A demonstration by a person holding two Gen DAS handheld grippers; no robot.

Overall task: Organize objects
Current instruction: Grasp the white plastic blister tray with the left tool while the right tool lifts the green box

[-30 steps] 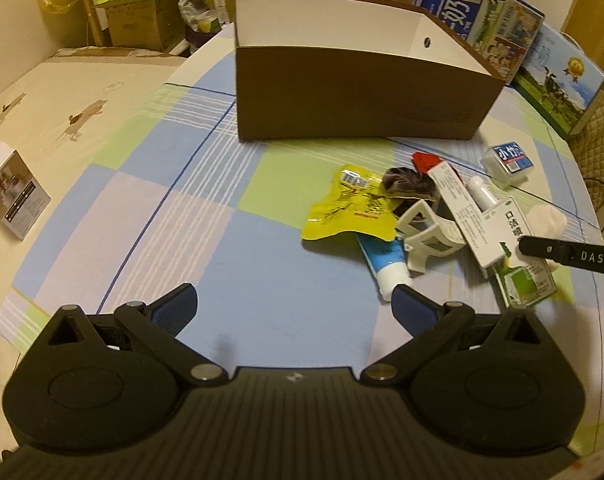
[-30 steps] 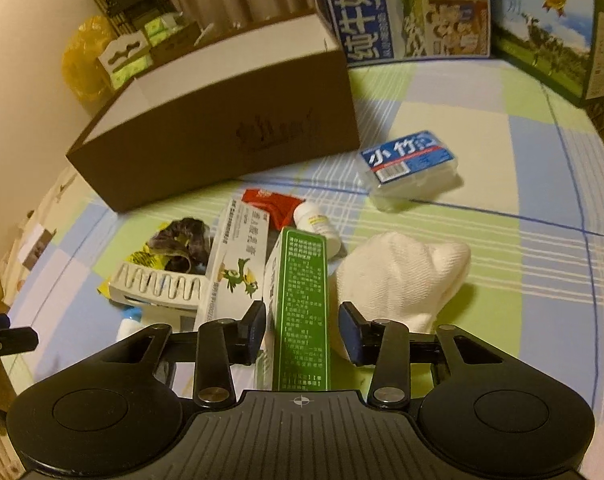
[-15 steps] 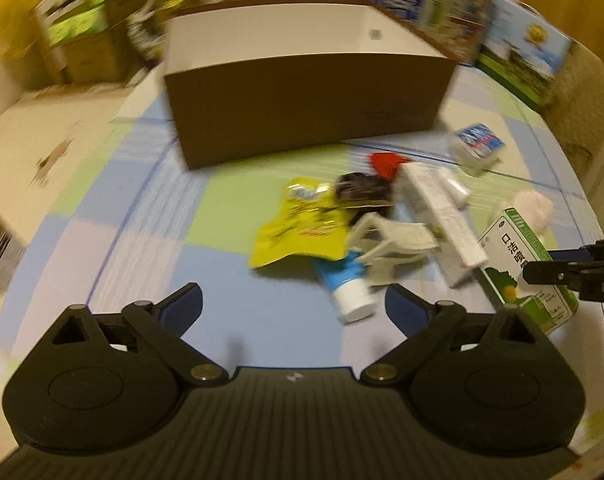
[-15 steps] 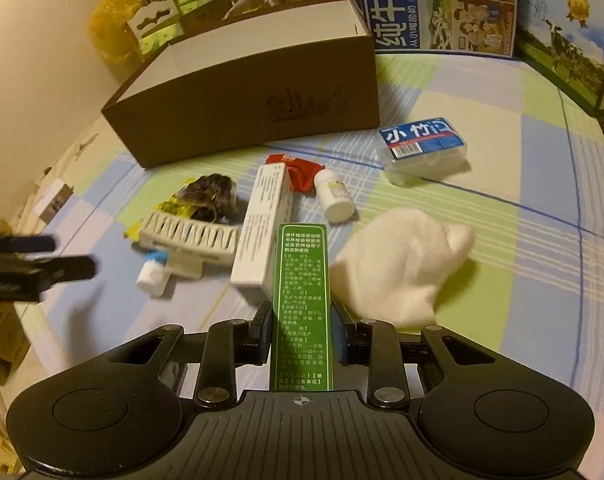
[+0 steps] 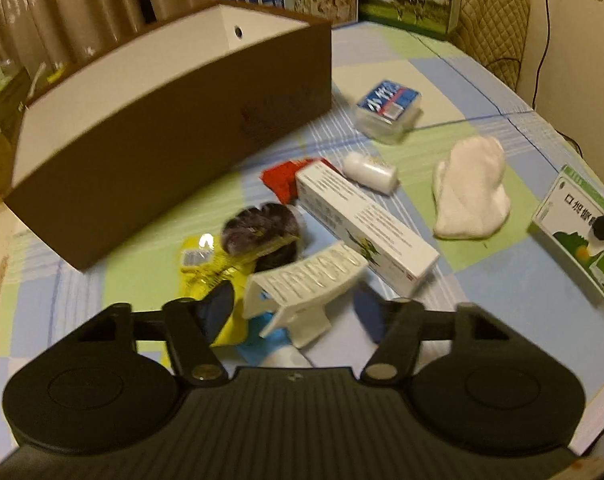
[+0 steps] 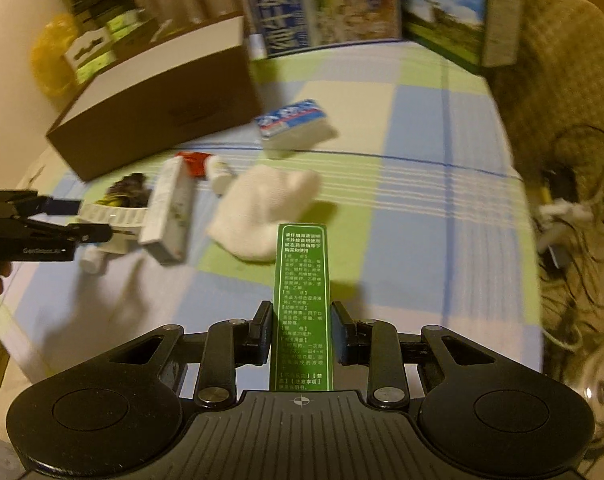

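The right hand-held gripper (image 6: 301, 334) is clamped on a green box (image 6: 303, 304), holding it above the near edge of the tabletop (image 6: 442, 240); the box points away from the camera, its printed face up. The left hand-held gripper (image 5: 293, 312) hangs with its jaws spread wide over the pile, a white rack (image 5: 302, 284) between the fingers, though contact cannot be told. Under the rack lie a yellow pouch (image 5: 209, 268) and a blue tube (image 5: 261, 344). Just beyond are a dark packet (image 5: 261, 228), a long white carton (image 5: 362, 228), a red wrapper (image 5: 279, 178) and a small white bottle (image 5: 368, 168). A white mitt (image 5: 470, 188) lies right of the carton, and a clear case with a blue label (image 5: 388, 110) sits farther off. The open brown box (image 5: 161, 132) stands at the far left.
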